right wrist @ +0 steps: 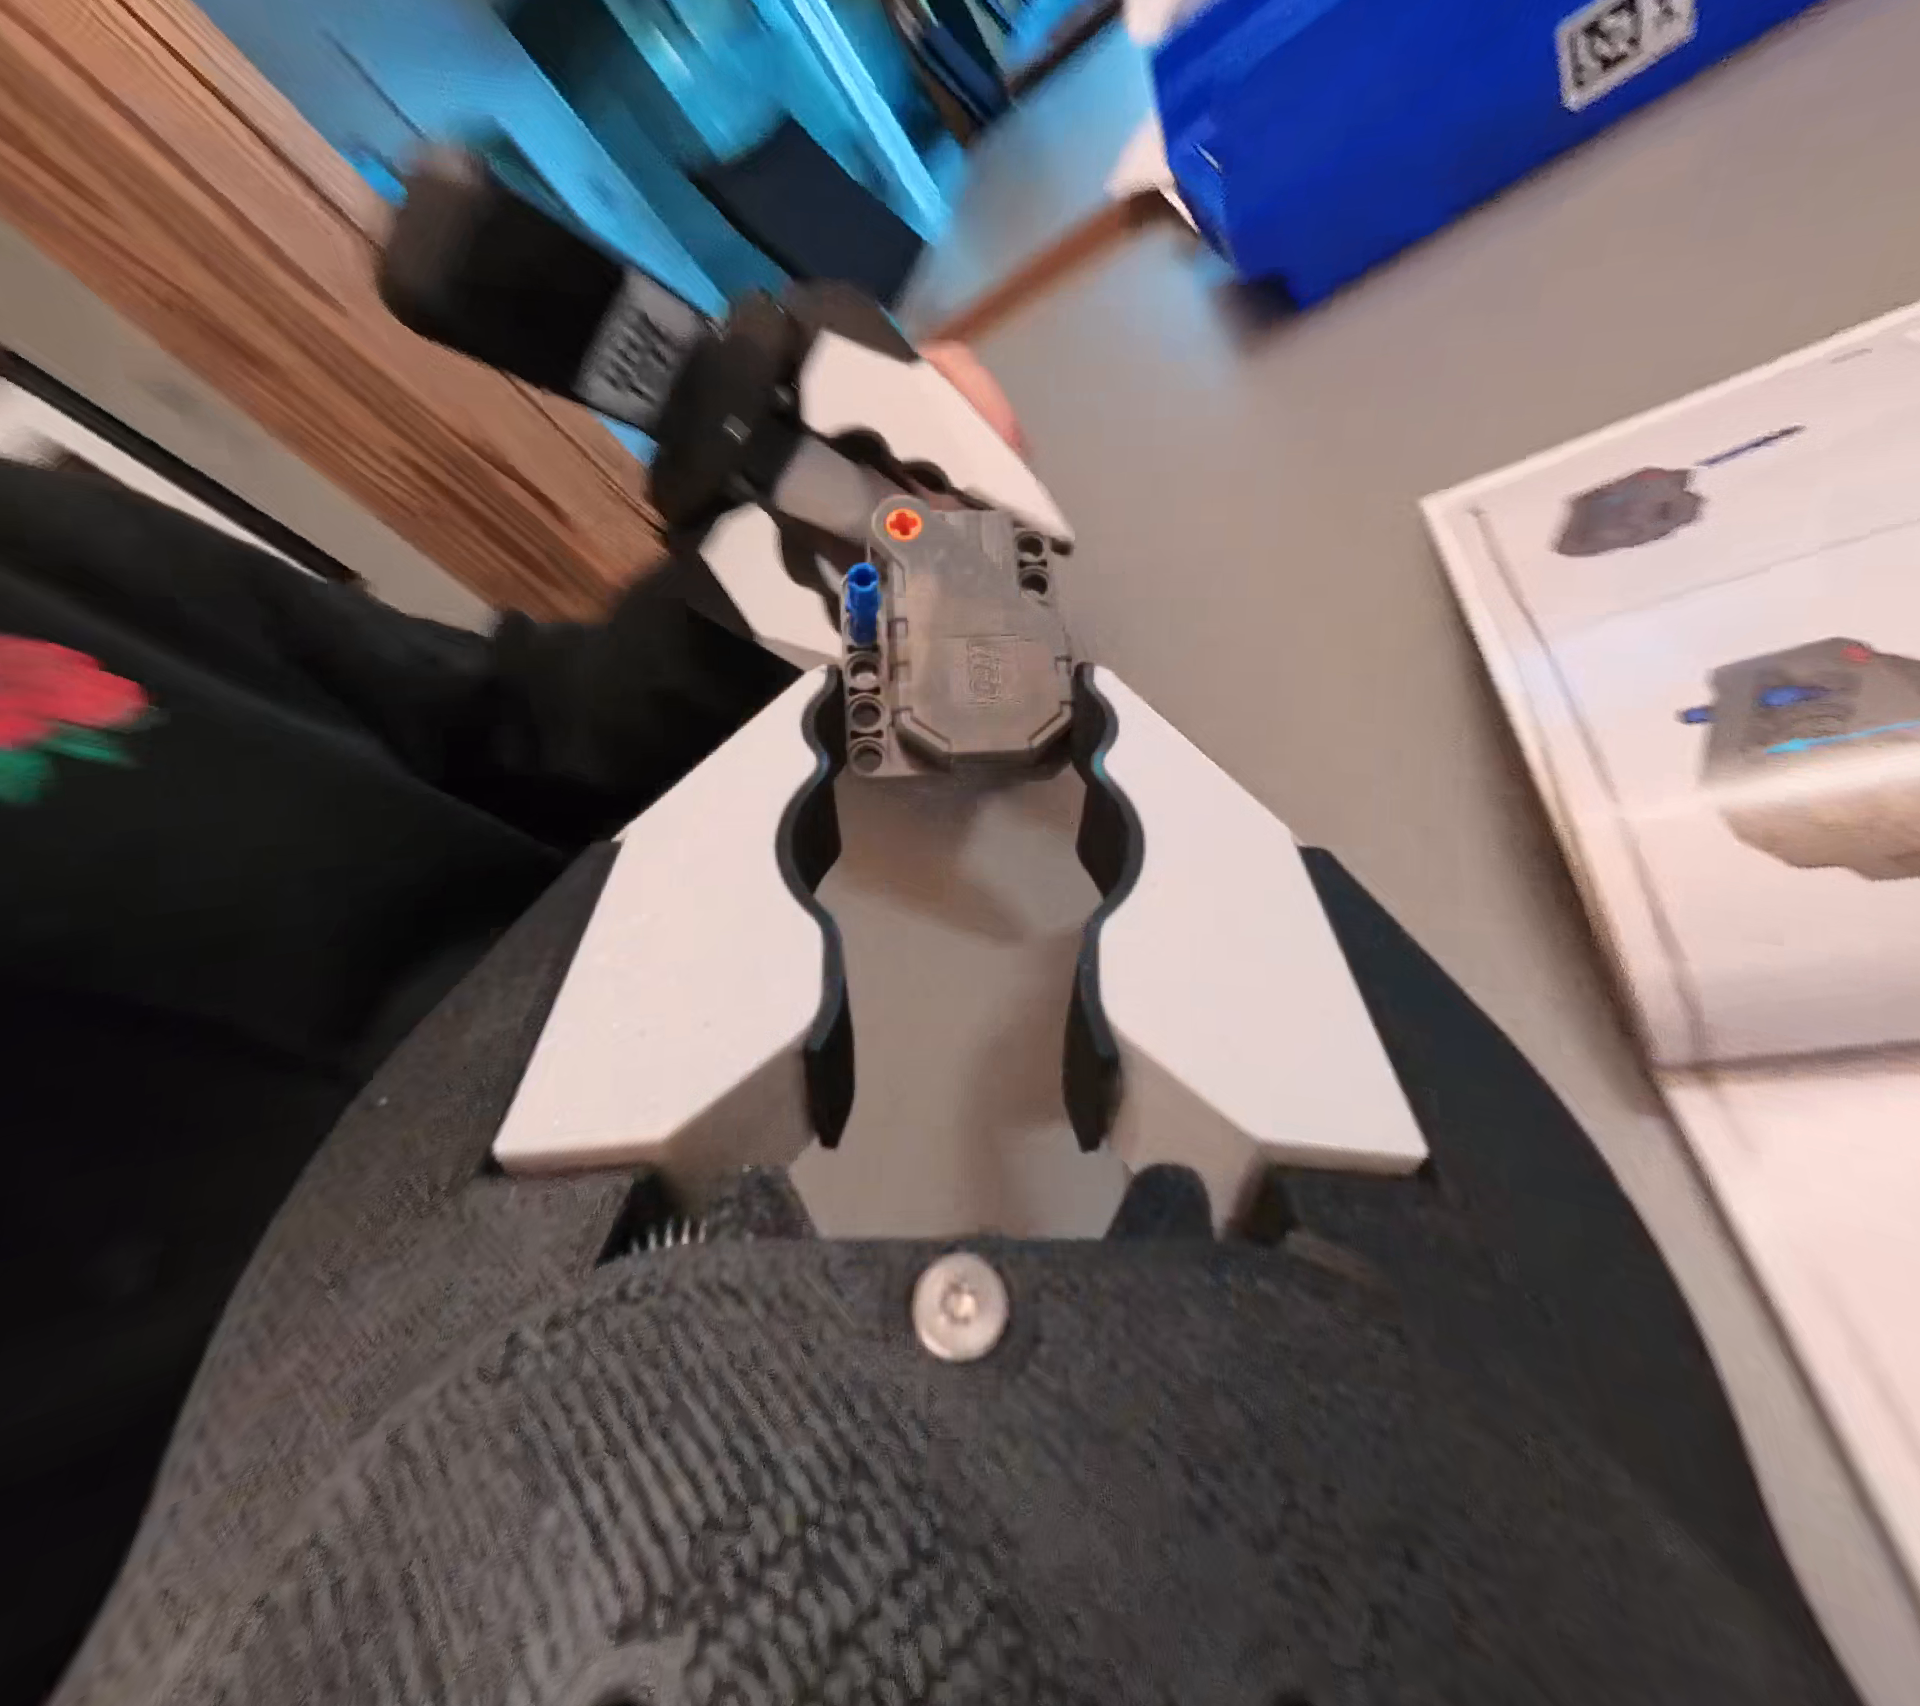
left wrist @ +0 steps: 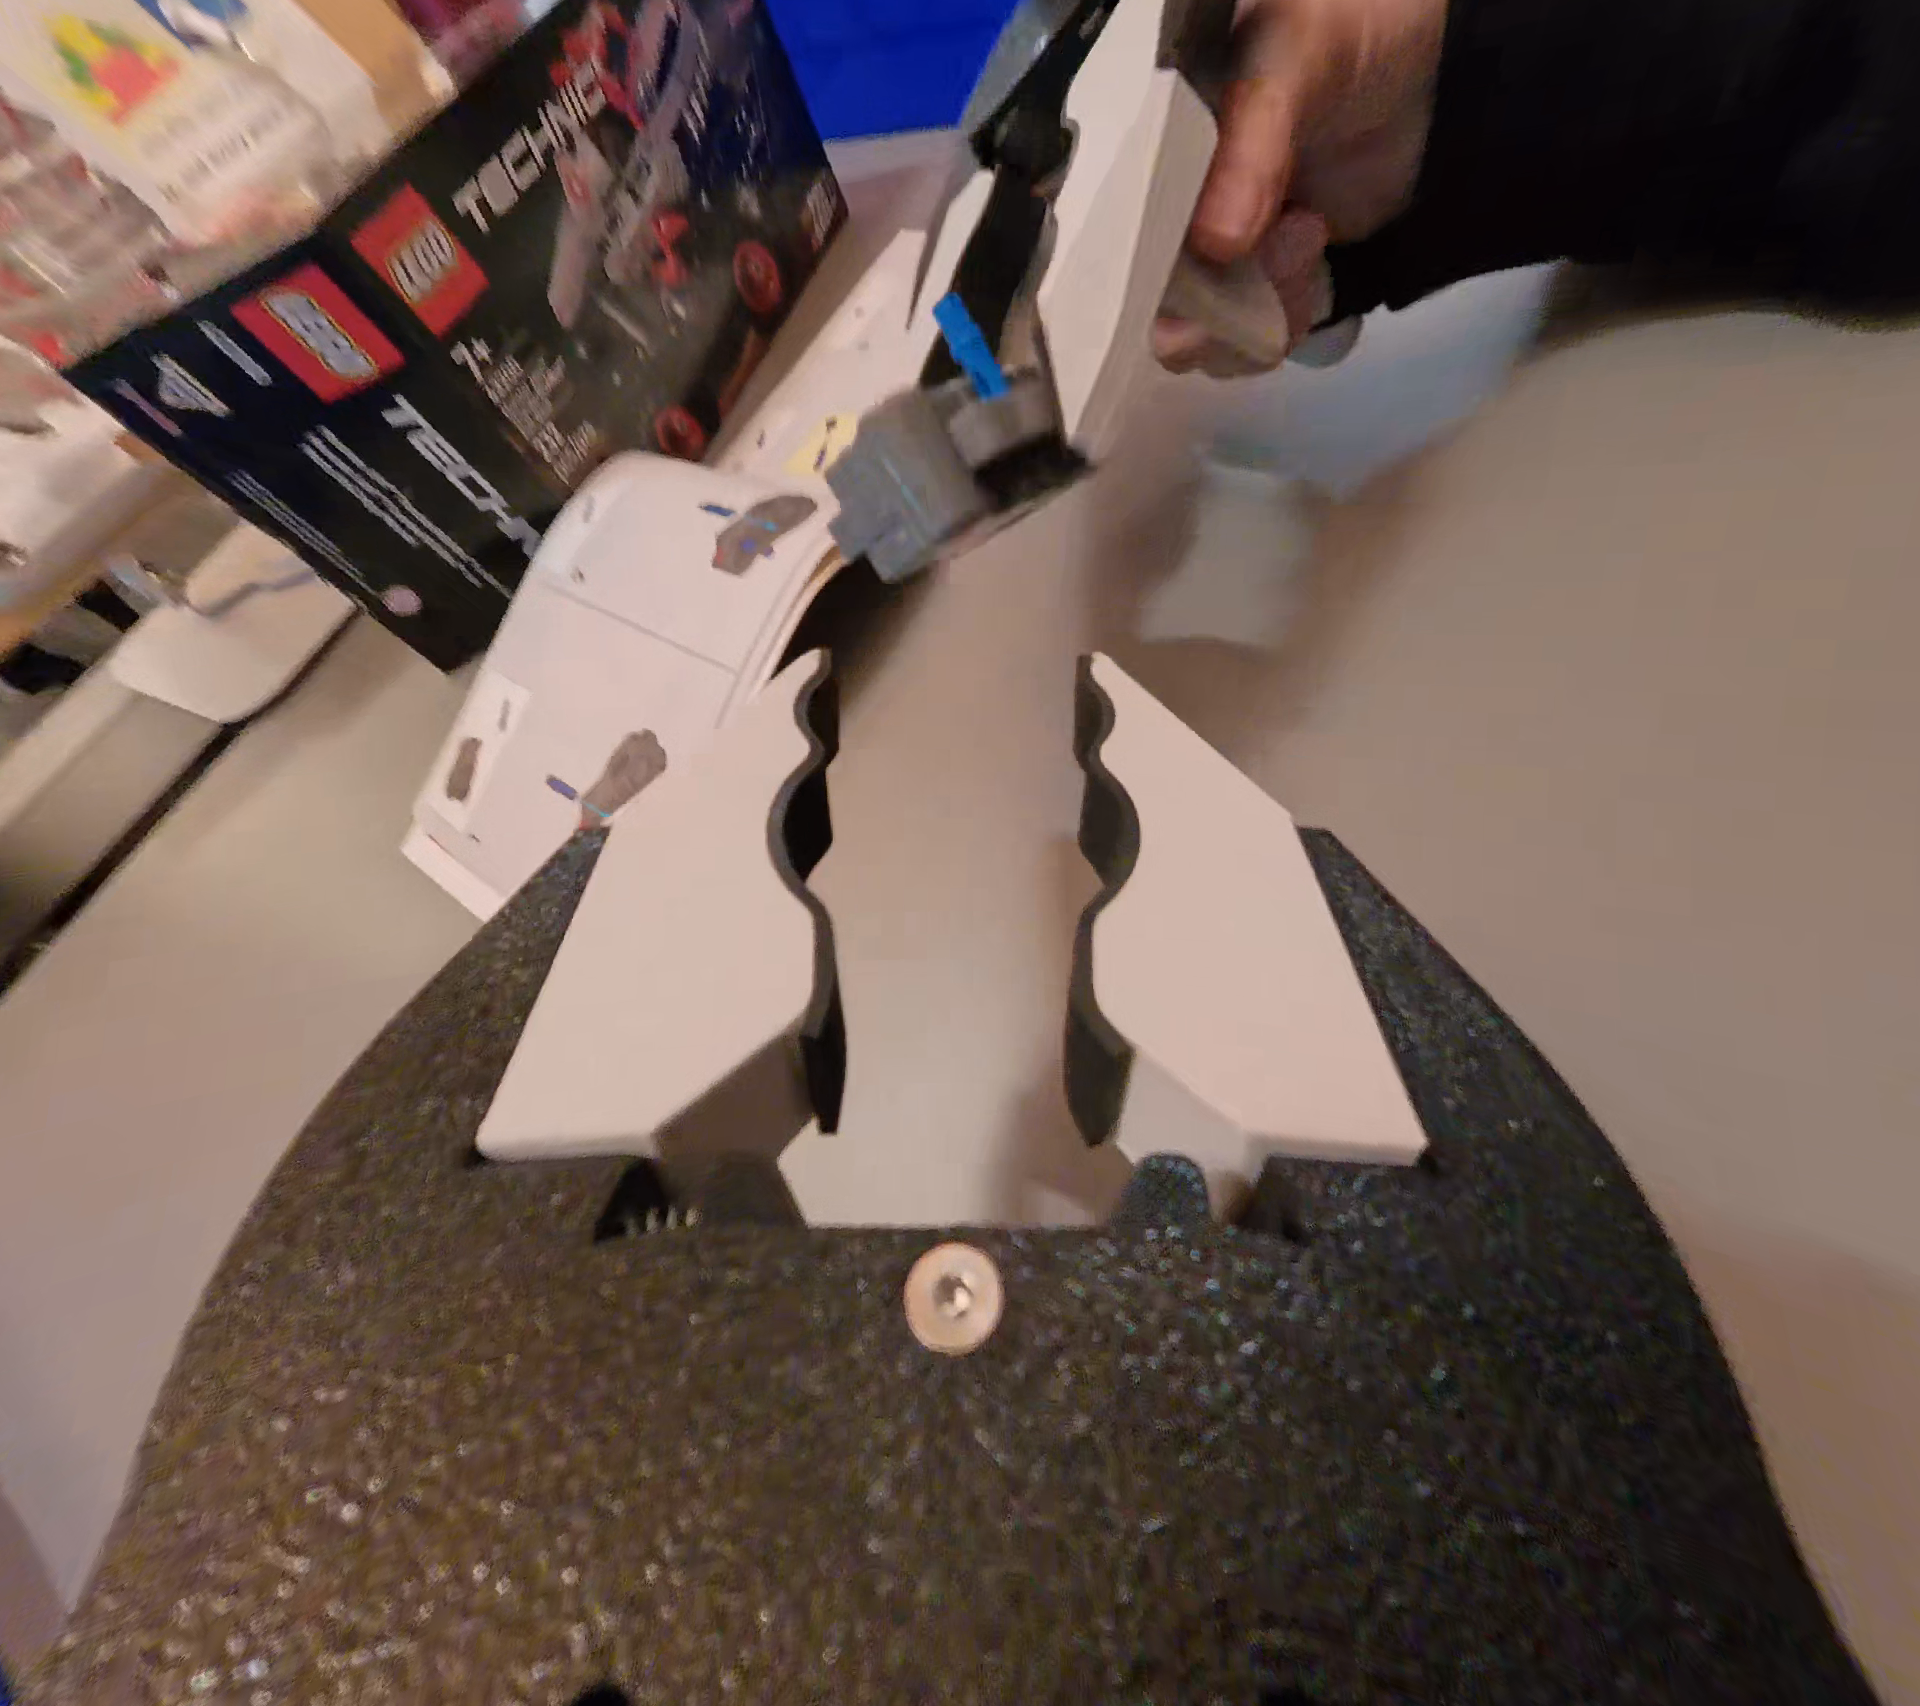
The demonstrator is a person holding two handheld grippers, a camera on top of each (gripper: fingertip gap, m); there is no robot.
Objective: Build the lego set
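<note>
My right gripper (right wrist: 961, 690) is shut on a grey lego motor block (right wrist: 971, 648), held by its lower end between the fingertips. A blue pin (right wrist: 860, 602) sticks out of the block's left side, and an orange axle hole sits at its top. In the left wrist view the right gripper (left wrist: 992, 435) comes down from above, held by a hand (left wrist: 1330, 98), with the block (left wrist: 914, 482) and blue pin (left wrist: 971, 347) above the booklet. My left gripper (left wrist: 956, 690) is open and empty, pointing at the block from a short way off. One of its fingers (right wrist: 904, 409) shows behind the block.
The open instruction booklet (left wrist: 623, 638) lies on the beige table and also shows in the right wrist view (right wrist: 1714, 721). A black lego box (left wrist: 499, 326) stands at the left. A blue bin (right wrist: 1455, 98) is farther back. A blurred white thing (left wrist: 1247, 534) lies at the right. My left and right fingertips are right by each other.
</note>
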